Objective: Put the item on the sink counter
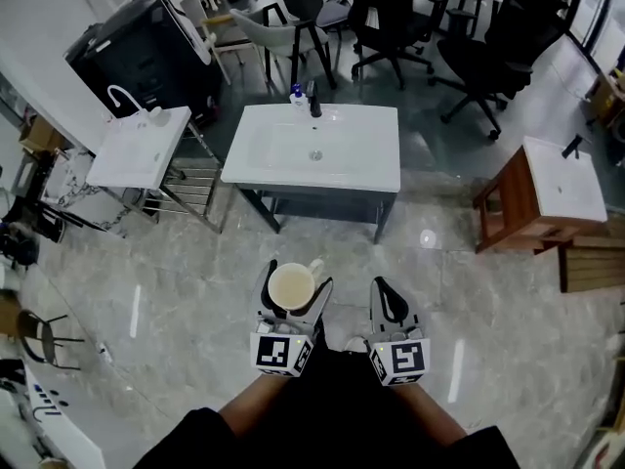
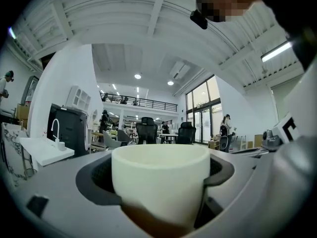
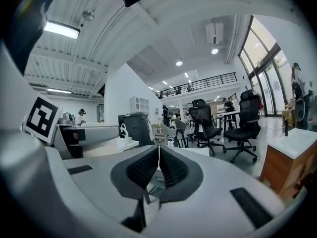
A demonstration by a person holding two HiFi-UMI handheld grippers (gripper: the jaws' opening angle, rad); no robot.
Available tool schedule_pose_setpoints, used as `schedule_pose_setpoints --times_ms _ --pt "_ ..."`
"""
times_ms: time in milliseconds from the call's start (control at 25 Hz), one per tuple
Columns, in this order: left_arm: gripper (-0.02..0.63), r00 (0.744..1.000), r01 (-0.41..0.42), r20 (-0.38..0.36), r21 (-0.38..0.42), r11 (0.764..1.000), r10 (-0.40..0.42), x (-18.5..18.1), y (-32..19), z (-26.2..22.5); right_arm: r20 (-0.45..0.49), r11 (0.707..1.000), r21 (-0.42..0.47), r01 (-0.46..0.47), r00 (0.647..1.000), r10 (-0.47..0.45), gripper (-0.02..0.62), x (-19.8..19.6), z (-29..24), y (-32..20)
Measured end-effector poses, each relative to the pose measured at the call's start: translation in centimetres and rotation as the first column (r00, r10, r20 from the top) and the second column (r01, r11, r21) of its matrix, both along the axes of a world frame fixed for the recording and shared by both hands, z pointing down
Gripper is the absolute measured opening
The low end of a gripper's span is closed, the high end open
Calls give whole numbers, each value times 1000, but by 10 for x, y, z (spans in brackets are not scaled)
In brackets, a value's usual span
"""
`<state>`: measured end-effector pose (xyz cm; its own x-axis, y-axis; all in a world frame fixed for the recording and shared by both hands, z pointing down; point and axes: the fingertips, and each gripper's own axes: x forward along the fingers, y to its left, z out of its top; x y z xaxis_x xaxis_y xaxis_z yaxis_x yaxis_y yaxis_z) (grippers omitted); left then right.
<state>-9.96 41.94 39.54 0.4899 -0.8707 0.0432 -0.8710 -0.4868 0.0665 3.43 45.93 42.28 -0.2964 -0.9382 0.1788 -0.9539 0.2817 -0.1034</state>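
A cream mug (image 1: 292,286) with a handle sits upright between the jaws of my left gripper (image 1: 293,289), which is shut on it; in the left gripper view the mug (image 2: 161,182) fills the space between the dark pads (image 2: 96,180). My right gripper (image 1: 390,301) is beside it, shut with nothing in it; its pads (image 3: 171,170) meet in the right gripper view. Both are held over the tiled floor, in front of a white sink counter (image 1: 376,164) with a black tap (image 1: 314,101) and a small bottle (image 1: 297,95) at its back edge.
A second white sink (image 1: 137,149) stands at the left by a black cabinet (image 1: 146,52). A wooden stand with a white basin (image 1: 562,189) is at the right. Office chairs (image 1: 488,52) and a grey chair (image 1: 264,27) stand behind the counter.
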Motion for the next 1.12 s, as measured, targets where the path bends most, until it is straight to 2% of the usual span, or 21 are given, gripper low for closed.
schedule_pose_setpoints --times_ms 360,600,800,920,1120 --pt "459 997 -77 -6 -12 997 77 34 -68 17 -8 997 -36 -71 997 70 31 33 18 -52" --pt "459 994 -101 -35 -43 994 100 47 -146 26 -56 995 -53 -89 995 86 32 44 16 -130" --pt "459 992 -121 -30 -64 991 119 41 -213 30 -84 995 -54 -79 994 74 31 36 3 -206" --pt "459 991 -130 -26 -46 990 129 34 -255 20 -86 996 -52 -74 994 70 32 29 -6 -253" --pt "459 993 -112 -36 -35 993 111 7 -318 20 -109 998 -55 -41 993 35 32 2 -4 -320"
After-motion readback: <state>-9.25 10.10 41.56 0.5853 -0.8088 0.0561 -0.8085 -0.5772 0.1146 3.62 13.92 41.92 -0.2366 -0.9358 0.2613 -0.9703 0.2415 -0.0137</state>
